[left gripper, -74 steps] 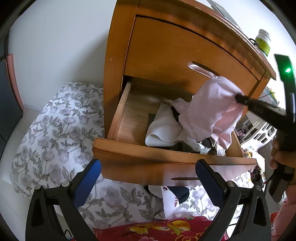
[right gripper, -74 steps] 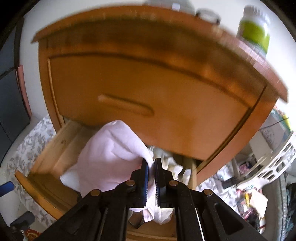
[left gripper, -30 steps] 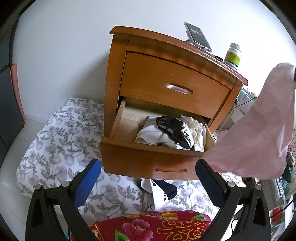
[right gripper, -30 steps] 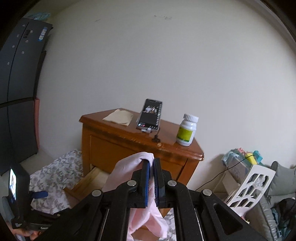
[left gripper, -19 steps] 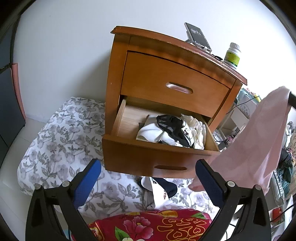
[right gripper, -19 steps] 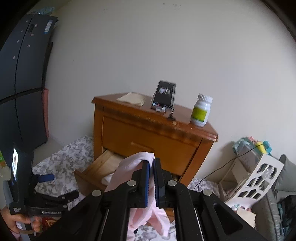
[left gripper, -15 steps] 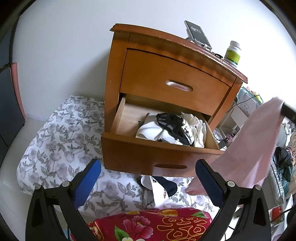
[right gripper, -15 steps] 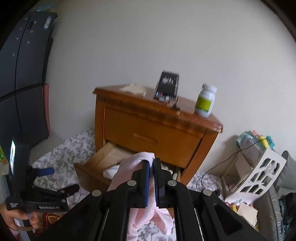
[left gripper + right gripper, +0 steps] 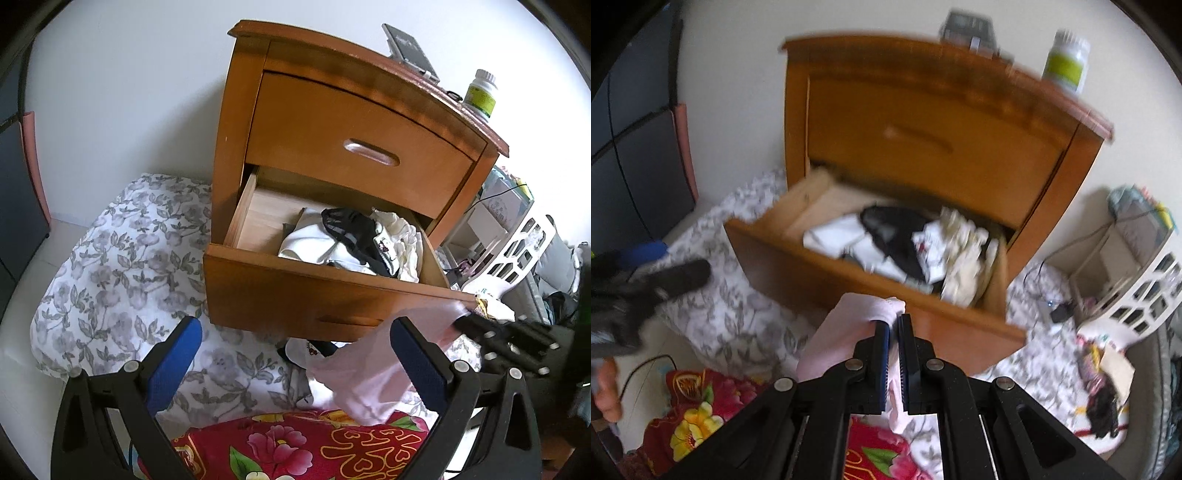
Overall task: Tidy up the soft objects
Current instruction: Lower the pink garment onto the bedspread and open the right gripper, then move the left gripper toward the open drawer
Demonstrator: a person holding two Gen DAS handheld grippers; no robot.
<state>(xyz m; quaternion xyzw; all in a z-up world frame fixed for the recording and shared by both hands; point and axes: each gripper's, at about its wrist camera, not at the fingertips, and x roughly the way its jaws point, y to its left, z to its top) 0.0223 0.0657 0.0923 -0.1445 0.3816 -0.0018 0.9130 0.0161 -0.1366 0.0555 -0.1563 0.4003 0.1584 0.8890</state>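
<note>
The wooden nightstand [image 9: 362, 122] carries a phone [image 9: 408, 48] and a pill bottle [image 9: 480, 94] on its top, toward 1 o'clock. Its open lower drawer [image 9: 295, 291] holds white garments [image 9: 314, 243] and a black garment [image 9: 351, 229]. The floral bedding [image 9: 110, 266], at 8 o'clock, bears a red floral cloth [image 9: 295, 450] at 6 o'clock.

Both wrist views look down, fairly near, at the open drawer [image 9: 325, 291] [image 9: 827, 273].

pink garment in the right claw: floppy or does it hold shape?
Probably floppy: the pink garment hangs limp from the right claw. Likely light, since one edge pinch carries it. It may snag on the open drawer.
</note>
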